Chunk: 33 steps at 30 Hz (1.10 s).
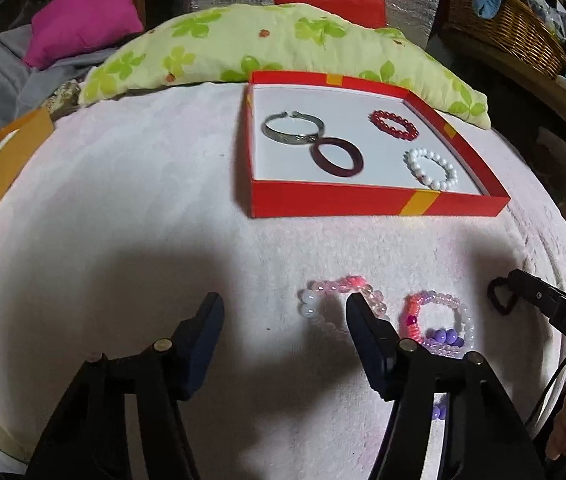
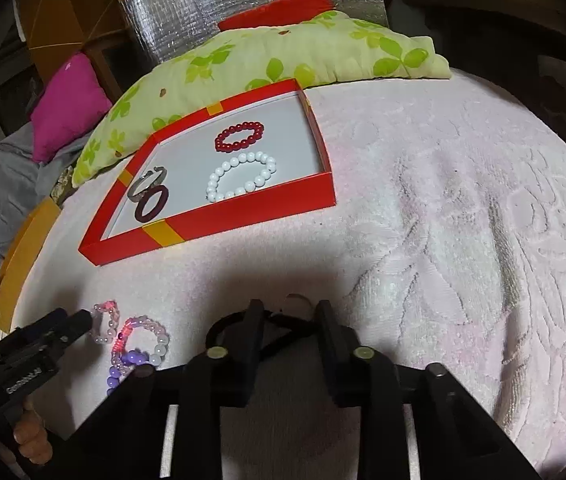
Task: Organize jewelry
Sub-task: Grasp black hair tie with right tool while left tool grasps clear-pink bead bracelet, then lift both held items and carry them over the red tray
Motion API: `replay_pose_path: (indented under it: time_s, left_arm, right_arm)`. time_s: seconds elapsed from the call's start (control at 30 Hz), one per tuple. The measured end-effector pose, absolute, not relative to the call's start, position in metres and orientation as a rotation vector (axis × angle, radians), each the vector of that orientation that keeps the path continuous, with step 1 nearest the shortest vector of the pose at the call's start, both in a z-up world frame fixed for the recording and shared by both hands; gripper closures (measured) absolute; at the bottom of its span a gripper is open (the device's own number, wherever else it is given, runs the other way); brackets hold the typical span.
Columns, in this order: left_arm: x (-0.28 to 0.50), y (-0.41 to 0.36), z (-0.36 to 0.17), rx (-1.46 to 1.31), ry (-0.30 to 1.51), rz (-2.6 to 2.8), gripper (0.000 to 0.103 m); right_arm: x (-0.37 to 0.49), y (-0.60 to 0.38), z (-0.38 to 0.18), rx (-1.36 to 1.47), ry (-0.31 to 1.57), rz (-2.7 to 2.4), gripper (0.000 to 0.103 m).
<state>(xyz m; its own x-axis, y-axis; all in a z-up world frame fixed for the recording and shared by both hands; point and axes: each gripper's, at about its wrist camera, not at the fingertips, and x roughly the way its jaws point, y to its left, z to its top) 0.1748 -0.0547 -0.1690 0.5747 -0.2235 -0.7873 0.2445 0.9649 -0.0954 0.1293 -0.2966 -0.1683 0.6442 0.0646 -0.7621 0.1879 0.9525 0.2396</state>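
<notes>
On the pale towel (image 1: 123, 200) lies a pink-and-white bead bracelet (image 1: 347, 282). My left gripper (image 1: 285, 314) is open over it; its right fingertip (image 1: 357, 308) rests inside the loop, and the white beads lie between the jaws. Just right of it lies a pink, clear and purple bead bracelet (image 1: 413, 312). My right gripper (image 2: 291, 320) is shut on a thin dark elastic band (image 2: 287, 319), which bulges out left of the fingers. The red box (image 1: 363, 204) beyond holds a silver bangle (image 1: 291, 128), a dark red bangle (image 1: 337, 158), a red bead bracelet (image 1: 395, 124) and a white bead bracelet (image 1: 431, 170).
A green floral pillow (image 1: 283, 44) lies against the box's far side, with a magenta cushion (image 1: 83, 12) at the back left. A wicker basket (image 1: 515, 28) sits at the back right. An orange lid (image 1: 3, 160) borders the towel's left edge. A hand (image 2: 31, 436) holds the left gripper.
</notes>
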Motion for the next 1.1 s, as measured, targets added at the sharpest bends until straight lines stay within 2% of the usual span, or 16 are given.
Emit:
replay_pose_path:
  time_s: [0.03, 0.2, 0.27, 0.3, 0.37, 0.47, 1.1]
  left_arm:
    - [0.175, -0.056, -0.170, 0.028, 0.916, -0.279, 0.040]
    - [0.177, -0.058, -0.172, 0.022, 0.906, -0.297, 0.056]
    - [0.177, -0.060, -0.173, 0.027, 0.902, -0.311, 0.070]
    - [0.178, -0.060, -0.173, 0.030, 0.900, -0.314, 0.073]
    - [0.178, -0.061, -0.173, 0.038, 0.890, -0.326, 0.089]
    - [0.176, -0.059, -0.170, 0.030, 0.878, -0.350, 0.095]
    - [0.162, -0.038, -0.124, -0.040, 0.734, -0.423, 0.095]
  right_arm:
    - [0.129, -0.296, -0.168, 0.309, 0.870, -0.068, 0.084]
    - [0.126, -0.288, -0.165, 0.276, 0.850, -0.067, 0.088]
    - [0.125, -0.287, -0.165, 0.283, 0.843, -0.064, 0.088]
    - [0.125, -0.287, -0.164, 0.286, 0.839, -0.061, 0.089]
    - [0.124, -0.286, -0.163, 0.289, 0.832, -0.057, 0.089]
    - [0.122, -0.283, -0.161, 0.291, 0.820, -0.048, 0.089]
    - [0.112, -0.280, -0.139, 0.325, 0.727, -0.020, 0.089]
